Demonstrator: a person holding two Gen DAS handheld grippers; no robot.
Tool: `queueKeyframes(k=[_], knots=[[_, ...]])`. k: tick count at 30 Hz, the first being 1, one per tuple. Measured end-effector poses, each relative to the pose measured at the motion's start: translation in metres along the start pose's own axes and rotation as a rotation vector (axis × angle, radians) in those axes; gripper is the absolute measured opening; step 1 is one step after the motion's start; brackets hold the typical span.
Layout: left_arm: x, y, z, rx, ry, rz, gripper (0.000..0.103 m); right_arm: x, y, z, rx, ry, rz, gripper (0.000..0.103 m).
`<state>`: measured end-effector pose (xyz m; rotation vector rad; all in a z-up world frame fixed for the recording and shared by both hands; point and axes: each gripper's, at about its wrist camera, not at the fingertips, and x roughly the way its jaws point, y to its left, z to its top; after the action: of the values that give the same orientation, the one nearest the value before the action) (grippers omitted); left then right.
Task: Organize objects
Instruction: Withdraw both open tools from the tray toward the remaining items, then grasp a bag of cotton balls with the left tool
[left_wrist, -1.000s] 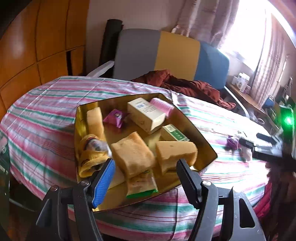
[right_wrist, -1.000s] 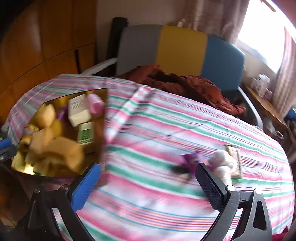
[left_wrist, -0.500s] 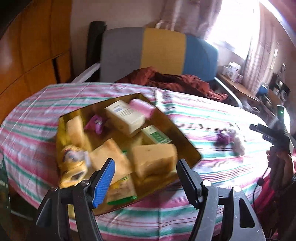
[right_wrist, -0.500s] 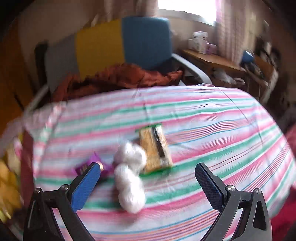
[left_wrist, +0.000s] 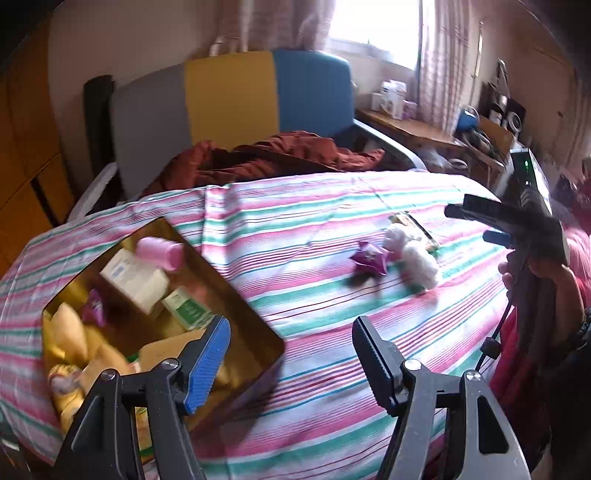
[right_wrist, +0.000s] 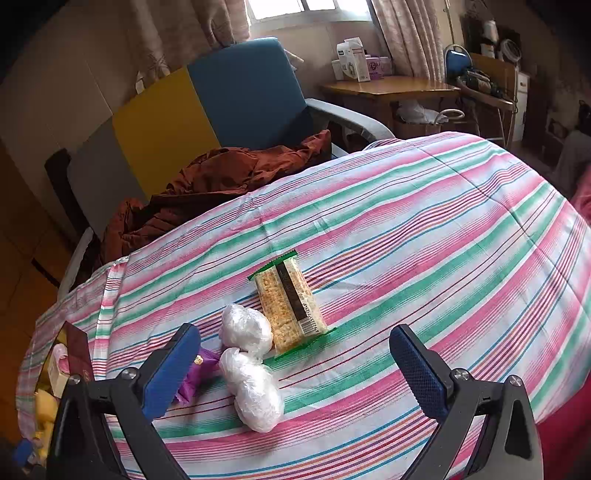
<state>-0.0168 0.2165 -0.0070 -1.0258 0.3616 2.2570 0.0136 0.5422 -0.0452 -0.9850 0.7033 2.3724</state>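
Both wrist views look steeply down over the striped tablecloth (left_wrist: 332, 229), sharing the wrapped white bundle (right_wrist: 251, 384).

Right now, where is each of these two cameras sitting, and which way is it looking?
Left wrist: on the left gripper, looking down across the striped table over the gold tray; its open fingers show, plus the right gripper and the hand holding it.
Right wrist: on the right gripper, looking down at the cracker packet and white wrapped bundles; only its open fingers show.
Shared: table, bundles, purple wrapper, chair.
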Motion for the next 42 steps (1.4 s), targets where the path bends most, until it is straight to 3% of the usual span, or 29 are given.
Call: queueKeyframes(k=[11,17,19,21,25,28,37,42], knots=[[0.037,-0.049,0.017,0.071,0.056,-0.079,0.07,0.005,-0.013,-0.001,0.07,0.05,0.033,0.103],[0.061,-0.062,0.026,0.043,0.121,-0.166,0.07,0.007,-0.015,0.001,0.048,0.103,-0.019,0.103],[0.073,-0.065,0.027,0.026,0.153,-0.191,0.069,0.001,-0.014,0.009,0.007,0.087,-0.021,0.103],[0.084,-0.071,0.029,0.018,0.179,-0.204,0.068,0.0,-0.019,0.018,-0.023,0.063,-0.077,0.103],[0.096,-0.087,0.037,0.02,0.189,-0.24,0.064,0.0,-0.047,0.024,0.056,-0.01,-0.154,0.103],[0.107,-0.103,0.043,0.032,0.188,-0.273,0.062,0.004,-0.058,0.024,0.131,0.013,-0.095,0.103],[0.154,-0.14,0.06,0.007,0.238,-0.336,0.05,0.011,-0.061,0.022,0.16,0.055,-0.069,0.103],[0.182,-0.161,0.066,0.042,0.245,-0.293,0.049,0.013,-0.065,0.022,0.177,0.066,-0.061,0.103]])
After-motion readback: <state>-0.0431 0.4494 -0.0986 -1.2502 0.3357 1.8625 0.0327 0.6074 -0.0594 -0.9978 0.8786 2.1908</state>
